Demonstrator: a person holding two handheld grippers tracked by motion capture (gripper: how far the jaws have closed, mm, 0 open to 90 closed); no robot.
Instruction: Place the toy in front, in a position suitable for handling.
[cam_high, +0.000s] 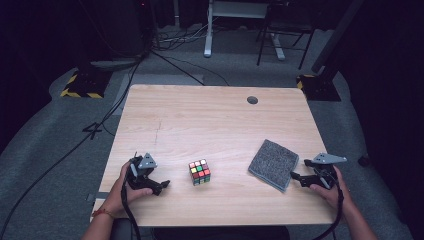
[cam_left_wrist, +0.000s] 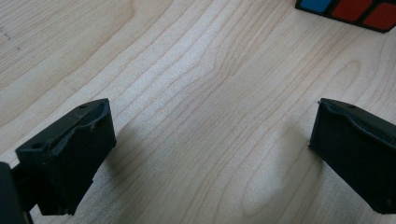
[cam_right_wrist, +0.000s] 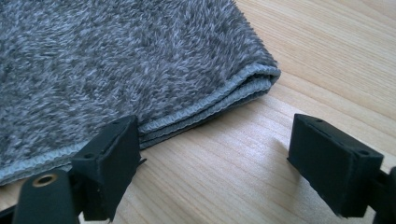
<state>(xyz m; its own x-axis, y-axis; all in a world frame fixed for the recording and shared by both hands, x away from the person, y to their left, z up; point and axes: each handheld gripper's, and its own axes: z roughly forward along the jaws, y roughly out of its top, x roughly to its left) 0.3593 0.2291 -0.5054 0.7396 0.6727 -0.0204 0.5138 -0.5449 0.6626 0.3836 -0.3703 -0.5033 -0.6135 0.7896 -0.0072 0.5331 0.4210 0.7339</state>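
**Grippers wide beside cube and cloth**

At the table's near edge, the left gripper (cam_high: 161, 185) rests with jaws spread wide, the puzzle cube (cam_high: 199, 172) near its right. The right gripper (cam_high: 296, 176), jaws also wide and empty, sits just beside the folded grey cloth (cam_high: 274, 163). No readable writing shows on the wooden table (cam_high: 200, 120).

Cube in the middle of my table, cloth to its right, a gripper at each side.

On the table (cam_high: 210, 115) the cube (cam_high: 199, 172) sits near my edge, about centre. My left gripper (cam_high: 161, 185) lies just left of it, apart from it, with bare wood between its spread jaws. The folded cloth (cam_high: 274, 163) lies well right of the cube. My right gripper (cam_high: 296, 177) sits at the cloth's near right edge, one jaw just beside its hem.
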